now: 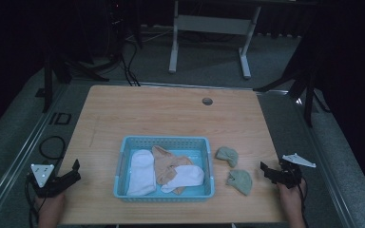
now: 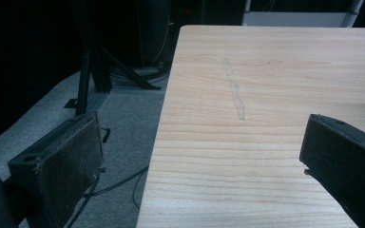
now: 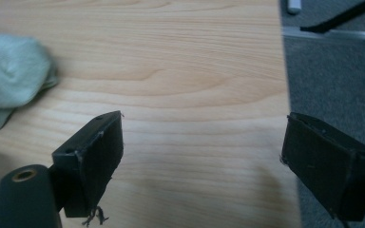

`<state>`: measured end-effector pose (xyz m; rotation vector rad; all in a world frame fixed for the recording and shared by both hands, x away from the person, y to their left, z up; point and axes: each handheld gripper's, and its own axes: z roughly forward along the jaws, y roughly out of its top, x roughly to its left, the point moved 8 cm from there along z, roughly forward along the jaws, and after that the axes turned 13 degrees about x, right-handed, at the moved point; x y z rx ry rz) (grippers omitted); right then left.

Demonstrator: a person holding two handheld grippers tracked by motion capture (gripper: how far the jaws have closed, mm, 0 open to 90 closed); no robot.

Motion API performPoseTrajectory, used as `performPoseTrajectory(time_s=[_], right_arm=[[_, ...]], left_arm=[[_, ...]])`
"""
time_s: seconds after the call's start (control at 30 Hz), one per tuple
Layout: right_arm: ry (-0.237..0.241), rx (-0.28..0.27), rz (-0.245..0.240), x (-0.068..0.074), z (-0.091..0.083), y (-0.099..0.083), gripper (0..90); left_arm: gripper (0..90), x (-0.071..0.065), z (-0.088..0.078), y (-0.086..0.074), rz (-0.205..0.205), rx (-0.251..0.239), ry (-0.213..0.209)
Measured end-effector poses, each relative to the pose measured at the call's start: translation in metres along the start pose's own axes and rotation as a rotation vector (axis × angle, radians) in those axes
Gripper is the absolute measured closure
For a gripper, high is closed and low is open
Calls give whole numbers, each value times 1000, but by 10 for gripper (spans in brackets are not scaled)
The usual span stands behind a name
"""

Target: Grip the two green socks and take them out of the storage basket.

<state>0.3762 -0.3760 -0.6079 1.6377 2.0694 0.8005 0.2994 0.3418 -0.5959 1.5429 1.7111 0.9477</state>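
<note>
Both the left gripper (image 1: 75, 172) and right gripper (image 1: 267, 172) hover with jaws spread and empty, while 2 soft, light, sage-green balled socks (image 1: 239, 181) lie right of the light-blue plastic basket (image 1: 121, 156), probably best pinched across a bunched fold.

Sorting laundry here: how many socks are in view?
6. Two white and two tan in the basket; two green on the table to its right. More may hide underneath.
</note>
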Motion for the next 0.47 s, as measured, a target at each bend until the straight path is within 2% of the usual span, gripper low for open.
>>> performPoseTrajectory(time_s=[0.03,0.07,0.2,0.33,0.47], right_arm=[[-8,-2,32,-4,0,-1,136],[-12,-5,36,-4,0,-1,136],[-32,10,32,-4,2,-2,137],[-53,40,2,-1,5,-3,138],[-44,45,6,-1,5,-3,138]], left_arm=[[3,0,0,0,1,0,-1],[4,0,0,0,0,2,-1],[4,0,0,0,-3,1,-1],[3,0,0,0,-2,1,1],[4,0,0,0,-4,1,1]])
